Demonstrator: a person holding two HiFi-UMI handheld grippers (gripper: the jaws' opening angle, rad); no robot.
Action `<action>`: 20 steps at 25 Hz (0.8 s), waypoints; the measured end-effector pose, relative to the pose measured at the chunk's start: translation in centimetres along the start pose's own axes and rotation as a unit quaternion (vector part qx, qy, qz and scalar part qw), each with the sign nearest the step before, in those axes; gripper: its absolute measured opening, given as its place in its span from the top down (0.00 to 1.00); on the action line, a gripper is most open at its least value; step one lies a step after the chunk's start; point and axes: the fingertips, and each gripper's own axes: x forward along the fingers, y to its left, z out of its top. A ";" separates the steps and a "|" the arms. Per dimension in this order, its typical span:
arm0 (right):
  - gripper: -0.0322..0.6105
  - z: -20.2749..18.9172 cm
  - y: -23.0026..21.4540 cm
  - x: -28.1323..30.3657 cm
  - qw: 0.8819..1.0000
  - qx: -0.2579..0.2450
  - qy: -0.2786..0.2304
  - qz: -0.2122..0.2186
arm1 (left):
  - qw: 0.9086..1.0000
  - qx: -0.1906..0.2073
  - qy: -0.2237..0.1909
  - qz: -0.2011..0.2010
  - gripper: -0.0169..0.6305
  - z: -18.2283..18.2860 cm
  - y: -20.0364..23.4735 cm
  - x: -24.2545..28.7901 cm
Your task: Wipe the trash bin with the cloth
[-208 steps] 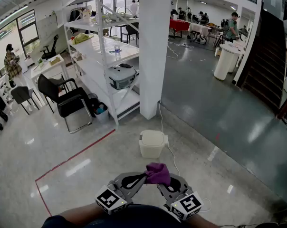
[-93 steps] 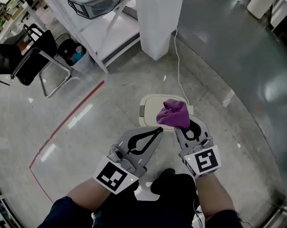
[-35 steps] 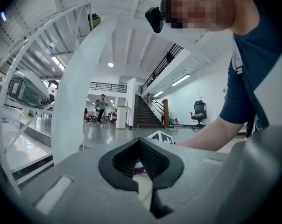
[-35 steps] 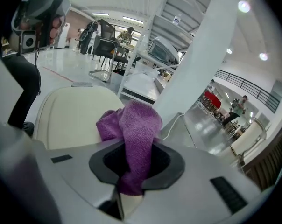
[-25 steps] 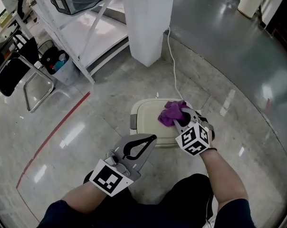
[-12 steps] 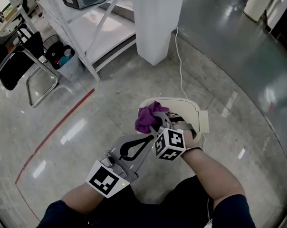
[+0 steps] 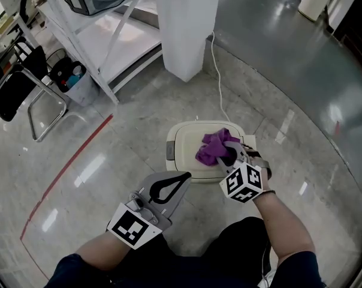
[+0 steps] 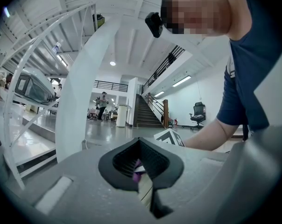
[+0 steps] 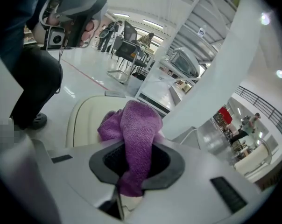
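The cream trash bin (image 7: 187, 155) stands on the floor in front of me, lid shut. My right gripper (image 7: 227, 151) is shut on the purple cloth (image 7: 211, 147) and presses it onto the right half of the lid. In the right gripper view the cloth (image 9: 137, 129) hangs bunched between the jaws, over the lid (image 9: 82, 122). My left gripper (image 7: 184, 177) hovers shut and empty just in front of the bin's near left edge, not touching it. Through the left gripper's (image 8: 141, 143) jaw opening only a sliver of cloth shows.
A white pillar (image 7: 181, 26) rises behind the bin, with a white cable (image 7: 219, 95) running along the floor to the bin's right. A white shelving rack (image 7: 109, 38), a small basket (image 7: 73, 80) and a black chair (image 7: 16, 95) stand at left. Red tape (image 7: 67, 167) crosses the floor.
The right gripper has slid the cloth across the lid, from the left side half a second ago to the right half now. The left gripper has hardly moved.
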 end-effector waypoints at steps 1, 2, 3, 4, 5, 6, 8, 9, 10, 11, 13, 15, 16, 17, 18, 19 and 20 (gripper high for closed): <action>0.83 -0.8 -0.4 -0.4 1.000 0.009 0.006 -0.007 | 1.000 0.000 0.002 -0.001 0.98 -0.1 0.0 -0.1; 0.83 -1.7 -0.8 -0.8 1.000 0.017 0.012 -0.014 | 1.000 0.000 0.003 -0.001 0.98 -0.2 0.1 -0.1; 0.83 -2.5 -1.2 -1.2 0.999 0.024 0.016 -0.021 | 1.000 0.002 0.004 -0.001 0.98 -0.3 0.1 -0.1; 0.83 -3.3 -1.5 -1.6 0.999 0.032 0.021 -0.028 | 1.000 0.004 0.005 0.000 0.98 -0.3 0.2 -0.1; 0.83 -4.2 -1.7 -2.1 0.998 0.039 0.025 -0.034 | 1.000 0.005 0.007 0.003 0.98 -0.4 0.2 -0.1; 0.83 -5.0 -1.8 -2.6 0.998 0.046 0.028 -0.039 | 1.000 0.006 0.008 0.006 0.98 -0.5 0.3 -0.2; 0.83 -6.2 -1.8 -3.4 0.997 0.062 0.034 -0.045 | 1.000 0.007 0.012 0.015 0.98 -0.7 0.8 -0.4; 0.83 -6.5 -1.6 -3.7 0.996 0.068 0.034 -0.046 | 1.000 0.006 0.013 0.021 0.98 -0.8 1.1 -0.6; 0.83 -6.5 -1.3 -3.9 0.996 0.072 0.034 -0.046 | 1.000 0.006 0.014 0.026 0.98 -0.9 1.6 -0.8; 0.83 -6.2 -0.8 -4.1 0.996 0.072 0.032 -0.043 | 0.999 0.006 0.014 0.031 0.98 -0.9 2.0 -1.1; 0.83 -4.8 0.2 -4.1 0.997 0.065 0.022 -0.031 | 0.999 0.011 0.009 0.040 0.98 -0.5 3.0 -1.6; 0.83 -2.9 1.8 -3.8 0.999 0.048 0.006 -0.010 | 0.999 0.018 0.001 0.045 0.98 -0.2 3.5 -2.0; 0.83 -1.8 2.8 -3.6 0.999 0.035 -0.003 0.001 | 0.999 0.019 0.002 0.048 0.98 -0.2 3.6 -2.2; 0.83 -0.7 3.8 -3.3 1.000 0.022 -0.011 0.012 | 0.998 0.022 0.002 0.051 0.98 -0.3 3.6 -2.4; 0.83 0.5 4.8 -2.9 1.000 0.008 -0.020 0.022 | 0.998 0.024 0.003 0.054 0.98 -0.4 3.6 -2.6; 0.83 1.7 5.8 -2.5 0.999 -0.005 -0.029 0.031 | 0.998 0.026 0.004 0.056 0.98 -0.4 3.6 -2.7; 0.83 2.9 6.8 -2.0 0.998 -0.017 -0.036 0.040 | 0.998 0.026 0.005 0.057 0.98 -0.4 3.6 -2.9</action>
